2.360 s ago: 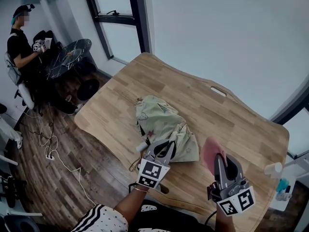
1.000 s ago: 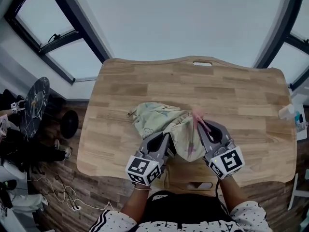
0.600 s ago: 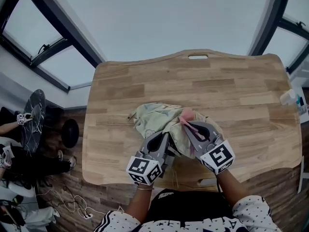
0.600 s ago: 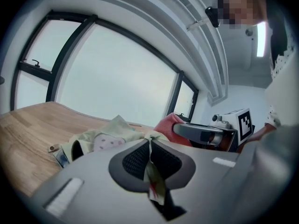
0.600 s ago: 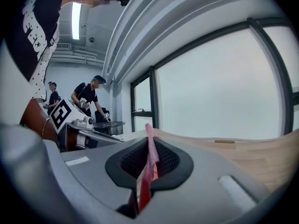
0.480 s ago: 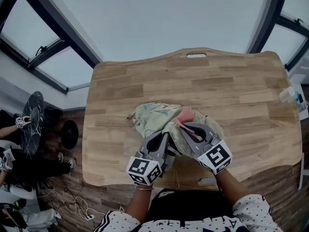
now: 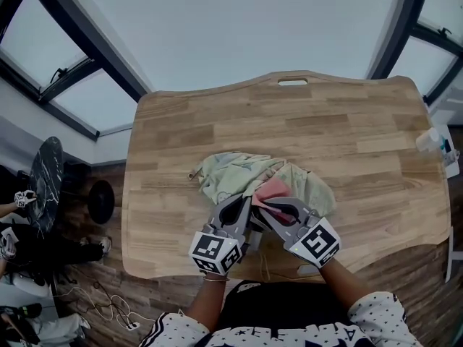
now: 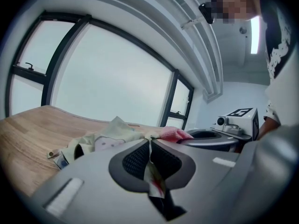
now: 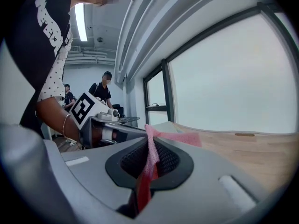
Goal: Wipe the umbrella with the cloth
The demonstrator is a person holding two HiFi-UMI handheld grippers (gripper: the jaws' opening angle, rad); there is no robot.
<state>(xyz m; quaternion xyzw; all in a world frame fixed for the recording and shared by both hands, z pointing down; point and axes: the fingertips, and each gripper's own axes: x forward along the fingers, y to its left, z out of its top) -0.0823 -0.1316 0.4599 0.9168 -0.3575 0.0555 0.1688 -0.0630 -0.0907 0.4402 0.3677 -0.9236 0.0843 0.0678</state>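
Umbrella fabric pinched in left gripper; right gripper clamps cloth, seemingly atop it.

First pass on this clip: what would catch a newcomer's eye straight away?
A crumpled pale green umbrella lies near the front edge of a wooden table. Over it the left gripper is shut on a fold of the umbrella's fabric. Right beside it, the right gripper is shut on a pink cloth that lies on the umbrella.

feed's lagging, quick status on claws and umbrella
Left claw shut on umbrella fabric. Right claw shut on pink cloth, laid over umbrella. Nothing in the way.
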